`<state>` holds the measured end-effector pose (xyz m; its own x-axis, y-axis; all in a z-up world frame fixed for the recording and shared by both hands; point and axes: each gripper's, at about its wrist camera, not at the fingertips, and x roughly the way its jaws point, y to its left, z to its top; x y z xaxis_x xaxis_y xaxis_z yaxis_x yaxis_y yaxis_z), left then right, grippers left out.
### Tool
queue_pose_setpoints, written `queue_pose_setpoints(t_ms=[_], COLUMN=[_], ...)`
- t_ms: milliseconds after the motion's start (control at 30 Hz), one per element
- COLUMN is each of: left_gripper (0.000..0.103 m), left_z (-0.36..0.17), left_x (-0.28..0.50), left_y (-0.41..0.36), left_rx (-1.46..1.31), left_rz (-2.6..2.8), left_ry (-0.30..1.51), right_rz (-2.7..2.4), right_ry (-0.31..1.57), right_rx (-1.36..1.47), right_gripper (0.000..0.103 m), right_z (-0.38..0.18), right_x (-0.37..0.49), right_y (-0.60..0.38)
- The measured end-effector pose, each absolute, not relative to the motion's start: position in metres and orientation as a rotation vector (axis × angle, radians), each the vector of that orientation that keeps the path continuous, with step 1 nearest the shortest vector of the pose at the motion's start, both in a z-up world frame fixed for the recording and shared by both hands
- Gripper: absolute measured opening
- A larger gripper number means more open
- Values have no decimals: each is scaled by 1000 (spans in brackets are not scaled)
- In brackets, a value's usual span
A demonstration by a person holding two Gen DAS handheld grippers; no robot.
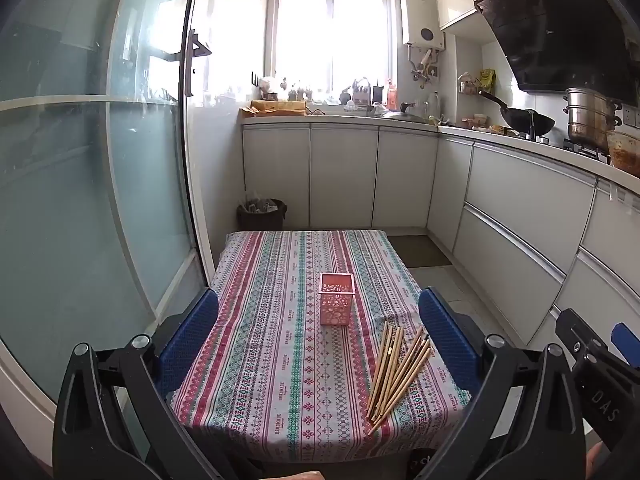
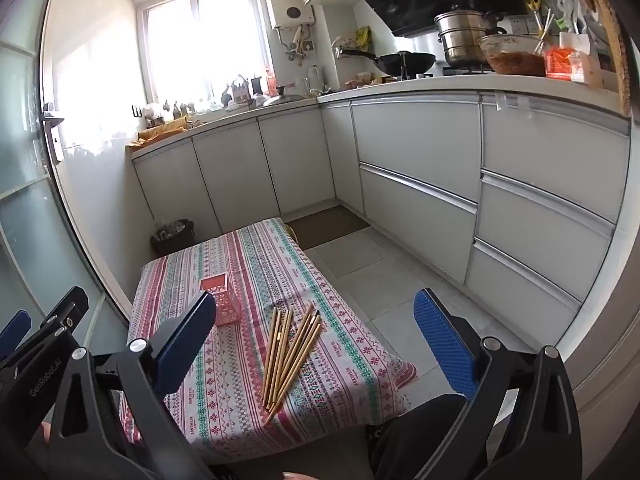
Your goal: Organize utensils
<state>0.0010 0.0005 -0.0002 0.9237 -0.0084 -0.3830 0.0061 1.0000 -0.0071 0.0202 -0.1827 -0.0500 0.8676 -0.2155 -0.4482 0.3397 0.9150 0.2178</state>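
A loose bundle of wooden chopsticks (image 1: 398, 372) lay flat on a small table covered by a striped, patterned tablecloth (image 1: 280, 360). Their long axes ran roughly from the table's near edge toward its far edge, leaning a little to the right, with the far ends fanned apart and the near ends gathered closer together. Just beyond the chopsticks and to their left stood an upright, square pink holder (image 1: 337, 299) with cut-out sides; its inside looked bare as far as the views showed. The chopsticks and holder sat near each other but did not touch. The left gripper (image 1: 320, 320) hovered above the table's near edge with its blue-padded fingers (image 1: 188, 340) spread wide, holding nothing, framing the holder. The right gripper (image 2: 320, 336) hovered to the right of it, also spread wide and holding nothing, with the chopsticks between its blue fingers (image 2: 444, 344) in its own view.
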Motion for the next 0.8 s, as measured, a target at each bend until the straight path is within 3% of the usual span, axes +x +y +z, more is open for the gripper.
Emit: queue_pose_setpoints(t_ms=[800], left_gripper=[96], left_z=[-12], left_x=[9], left_y=[-1], left_rx=[-15], left_rz=[-73], left_ry=[453], right_rz=[-309], right_ry=[417], right_rx=[294], right_gripper=[97], right_z=[-50], right_x=[17], right_y=[-179])
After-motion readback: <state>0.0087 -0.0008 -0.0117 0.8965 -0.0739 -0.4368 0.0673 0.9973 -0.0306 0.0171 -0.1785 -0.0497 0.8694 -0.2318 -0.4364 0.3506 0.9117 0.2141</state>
